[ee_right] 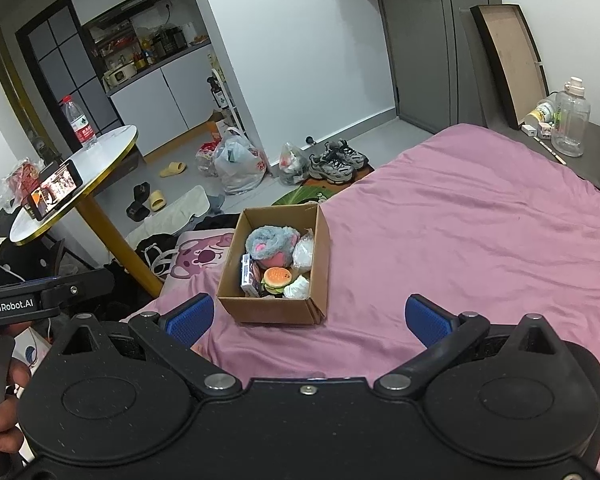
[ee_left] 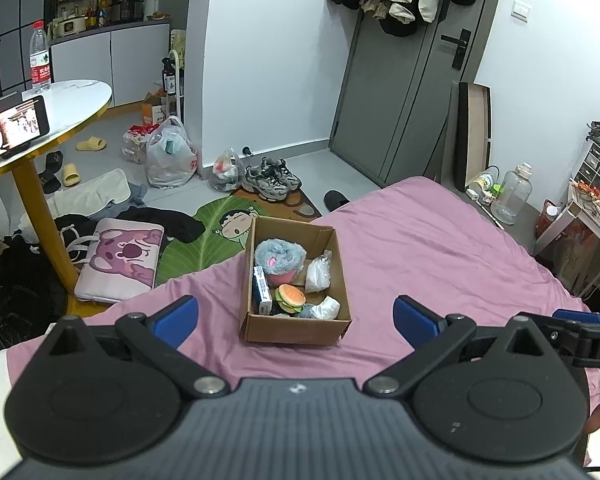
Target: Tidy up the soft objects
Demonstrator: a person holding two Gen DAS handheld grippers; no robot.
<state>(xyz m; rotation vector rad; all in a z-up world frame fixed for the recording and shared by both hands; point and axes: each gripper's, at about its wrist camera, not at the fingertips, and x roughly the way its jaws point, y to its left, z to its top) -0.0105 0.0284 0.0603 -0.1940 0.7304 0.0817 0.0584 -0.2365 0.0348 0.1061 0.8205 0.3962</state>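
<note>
An open cardboard box [ee_left: 300,330] [ee_right: 272,310] sits on the pink bedsheet [ee_left: 440,256] [ee_right: 460,220] near the bed's corner. Inside lie a grey-and-pink fluffy plush [ee_left: 280,258] [ee_right: 272,244], a burger toy [ee_left: 290,296] [ee_right: 277,278], a blue-and-white carton [ee_left: 262,290] [ee_right: 249,276], and white wrapped soft items [ee_left: 319,274] [ee_right: 303,254]. My left gripper [ee_left: 296,318] is open and empty, just short of the box. My right gripper [ee_right: 310,318] is open and empty, in front of the box's right corner.
A round white table with a yellow leg [ee_left: 76,100] [ee_right: 100,152] holds a phone [ee_left: 16,122] and a water bottle [ee_left: 40,58]. The floor holds plastic bags [ee_left: 170,156], sneakers [ee_left: 272,178], slippers, clothes and a pink cushion [ee_left: 120,264]. A shelf stands at the right.
</note>
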